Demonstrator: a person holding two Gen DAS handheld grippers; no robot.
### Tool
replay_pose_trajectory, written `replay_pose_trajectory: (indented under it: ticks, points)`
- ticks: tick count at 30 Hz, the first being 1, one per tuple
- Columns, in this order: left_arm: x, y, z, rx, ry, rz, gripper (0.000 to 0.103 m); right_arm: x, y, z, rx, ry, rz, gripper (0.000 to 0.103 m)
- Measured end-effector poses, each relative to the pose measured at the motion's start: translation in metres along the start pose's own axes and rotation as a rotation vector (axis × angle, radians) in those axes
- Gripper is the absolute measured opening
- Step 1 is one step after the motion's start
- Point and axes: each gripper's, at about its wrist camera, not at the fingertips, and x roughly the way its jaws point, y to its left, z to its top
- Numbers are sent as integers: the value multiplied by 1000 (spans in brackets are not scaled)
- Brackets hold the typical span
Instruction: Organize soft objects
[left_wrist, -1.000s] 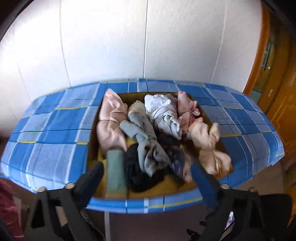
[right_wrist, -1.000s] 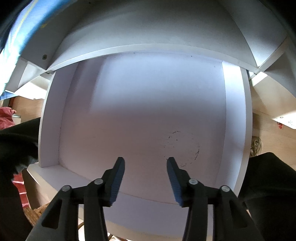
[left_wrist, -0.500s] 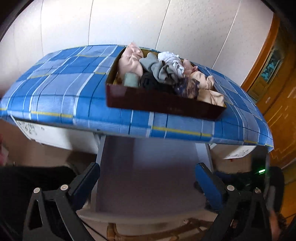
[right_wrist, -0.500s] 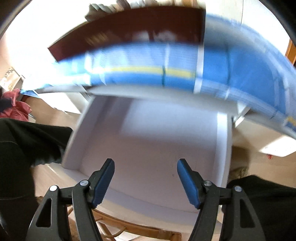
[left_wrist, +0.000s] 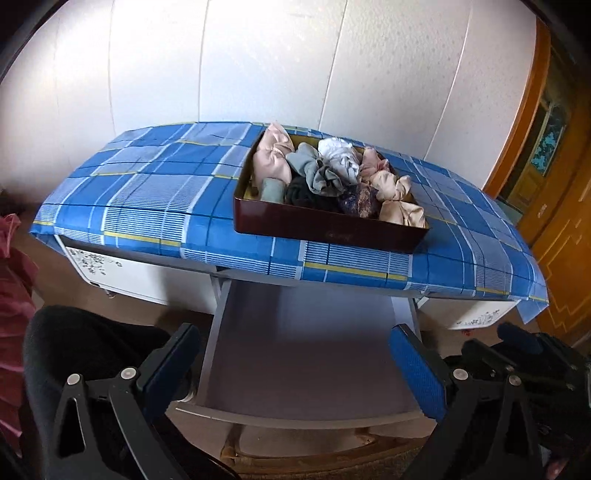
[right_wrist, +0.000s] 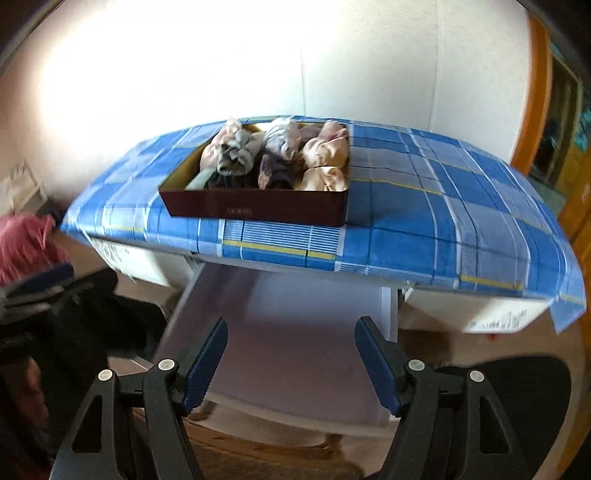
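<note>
Both grippers, left gripper (left_wrist: 295, 373) and right gripper (right_wrist: 291, 360), stand apart and empty at lower frame over the open drawer (left_wrist: 306, 354); box of rolled cloths (left_wrist: 328, 225) sits upper centre

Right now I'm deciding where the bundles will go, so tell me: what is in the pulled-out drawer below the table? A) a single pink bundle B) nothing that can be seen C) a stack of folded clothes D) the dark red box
B: the drawer shows only its bare pale floor in both wrist views, while the cloth bundles all sit in the dark red box on the checked tablecloth above it.
</note>
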Motion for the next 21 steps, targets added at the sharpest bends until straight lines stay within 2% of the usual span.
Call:
replay_pose_trajectory:
  ticks: [3,8,12,16,21]
  points:
    - [-7,1,-4,-8,-21,43,103,1,3,-4,-4,23,-4,73]
    - [-9,0,-10,16,-14,207,103,0,9,-8,-21,1,-14,73]
    - [-7,3,-13,9,-2,209,103,-18,20,-7,-73,-72,-54,82]
    - [-13,4,-15,3,-19,203,103,-28,23,-6,-86,-117,-70,82]
    - [-24,2,-12,-7,-73,166,103,-29,21,-5,-77,-119,-72,82]
